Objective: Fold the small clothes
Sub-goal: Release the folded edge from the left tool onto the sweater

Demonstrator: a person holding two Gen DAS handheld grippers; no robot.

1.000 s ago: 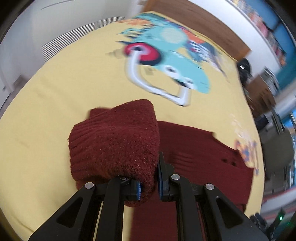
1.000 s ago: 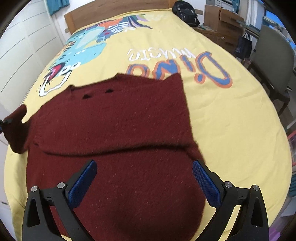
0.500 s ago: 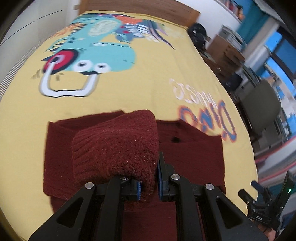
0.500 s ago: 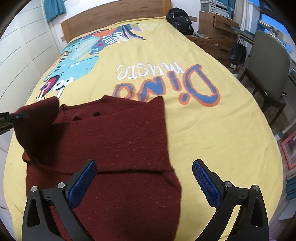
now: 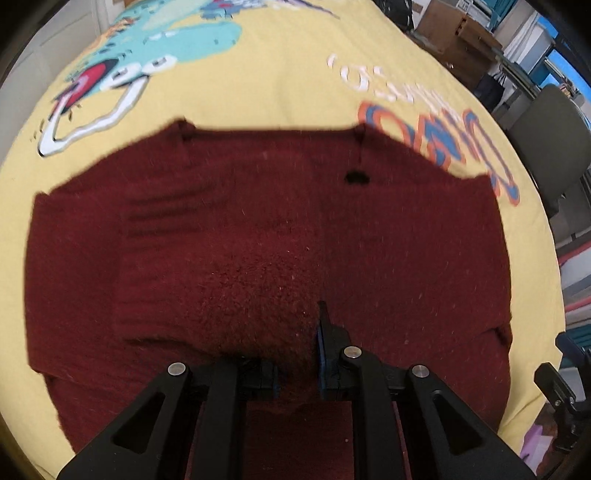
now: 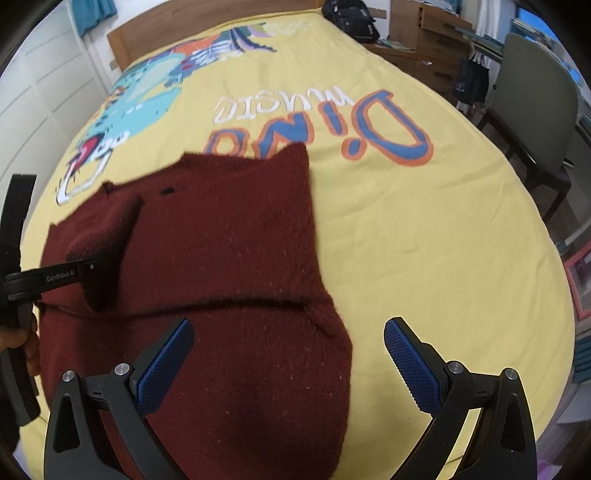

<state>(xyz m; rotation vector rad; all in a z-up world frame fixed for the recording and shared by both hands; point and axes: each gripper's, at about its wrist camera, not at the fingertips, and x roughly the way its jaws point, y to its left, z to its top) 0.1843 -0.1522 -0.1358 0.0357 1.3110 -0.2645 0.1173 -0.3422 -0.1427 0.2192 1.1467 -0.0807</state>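
Observation:
A dark red knitted sweater [image 5: 369, 236] [image 6: 229, 240] lies flat on the yellow dinosaur bedspread [image 5: 258, 92] [image 6: 406, 221]. My left gripper [image 5: 297, 365] points steeply down over the sweater's body with the sweater sleeve [image 5: 240, 288] [image 6: 107, 236] between its pads; its jaws are opening, and the cloth still fills the narrow gap. The right wrist view shows that left gripper [image 6: 48, 277] at the left edge, laying the sleeve across the chest. My right gripper [image 6: 288, 354] hangs open above the sweater's near right part, nothing between its blue pads [image 6: 166, 365].
A grey-green chair [image 6: 532, 96] [image 5: 546, 147] stands off the bed's right side. Wooden drawers [image 6: 424, 37] and a black backpack [image 6: 351, 18] are at the far right corner. A wooden headboard [image 6: 147, 40] closes the far end. A person's hand [image 6: 22, 339] grips the left tool.
My left gripper carried the sleeve right and down, from beside the sweater onto its body, and now sits low over it. The right gripper drifted slightly, still open.

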